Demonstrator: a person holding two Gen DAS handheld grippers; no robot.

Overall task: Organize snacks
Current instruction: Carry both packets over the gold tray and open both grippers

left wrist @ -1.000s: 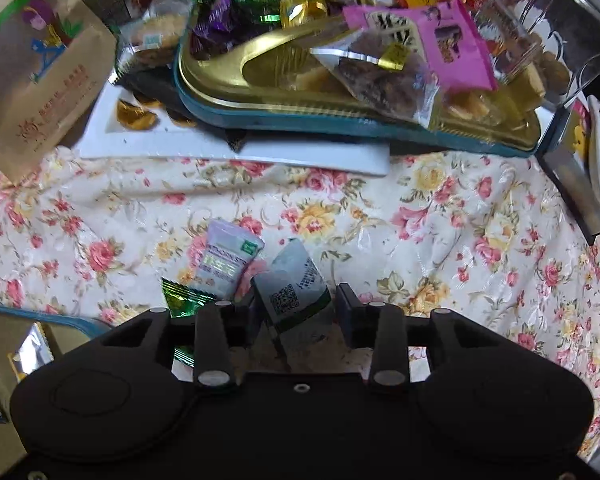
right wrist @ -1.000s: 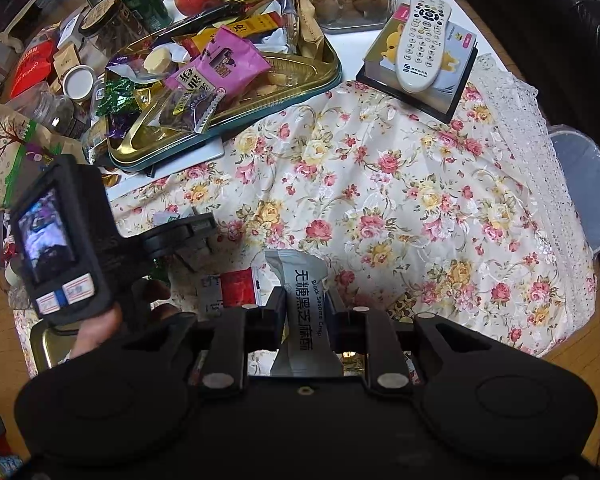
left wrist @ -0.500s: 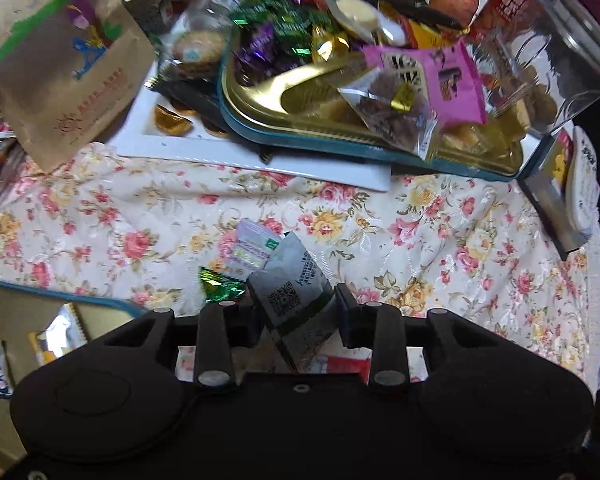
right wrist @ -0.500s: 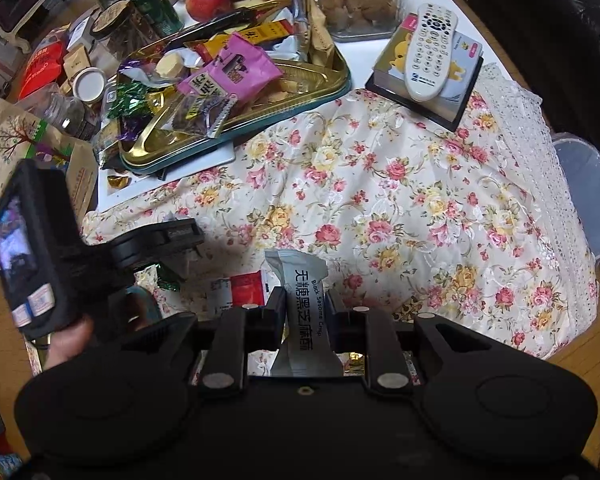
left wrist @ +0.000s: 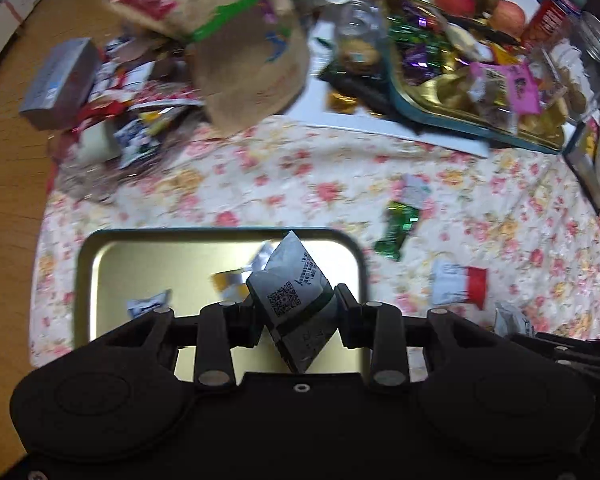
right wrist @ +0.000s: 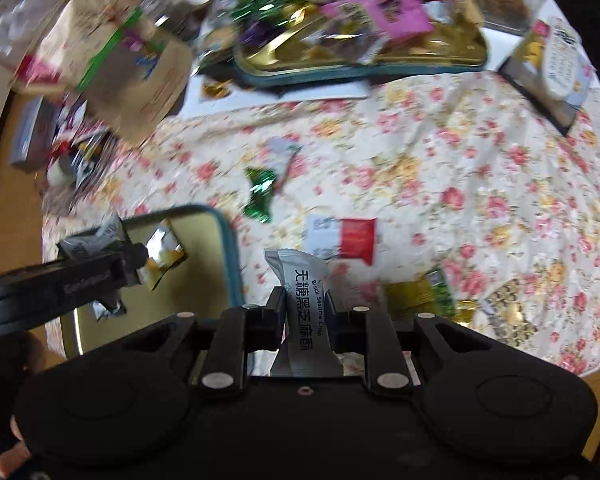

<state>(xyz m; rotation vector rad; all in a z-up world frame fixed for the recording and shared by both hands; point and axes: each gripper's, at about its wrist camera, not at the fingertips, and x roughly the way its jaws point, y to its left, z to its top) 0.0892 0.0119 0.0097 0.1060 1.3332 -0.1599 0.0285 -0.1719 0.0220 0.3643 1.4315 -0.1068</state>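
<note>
My left gripper [left wrist: 298, 302] is shut on a grey packet with a QR code [left wrist: 296, 276] and hangs over a shallow gold tin with a teal rim [left wrist: 220, 232]. Two small packets [left wrist: 230, 282] lie in that tin. My right gripper [right wrist: 304, 300] is shut on a grey black-sesame crisp packet [right wrist: 300, 272], just right of the tin [right wrist: 228, 248]. The right wrist view also shows the left gripper [right wrist: 138, 260] from the side over the tin. A green candy [right wrist: 262, 192], a pale packet [right wrist: 284, 152] and a red-and-white packet [right wrist: 344, 238] lie loose on the floral cloth.
A big gold tray [left wrist: 440, 120] piled with sweets stands at the back right. A brown paper bag [left wrist: 248, 52] and a grey box [left wrist: 60, 80] are at the back left among wrappers. A remote on a box [right wrist: 556, 64] sits far right. Bare wood borders the cloth's left edge.
Both grippers have swung left with their packets. The left one rose and now hangs over the shallow tin; the right one has come beside it and rolled.
</note>
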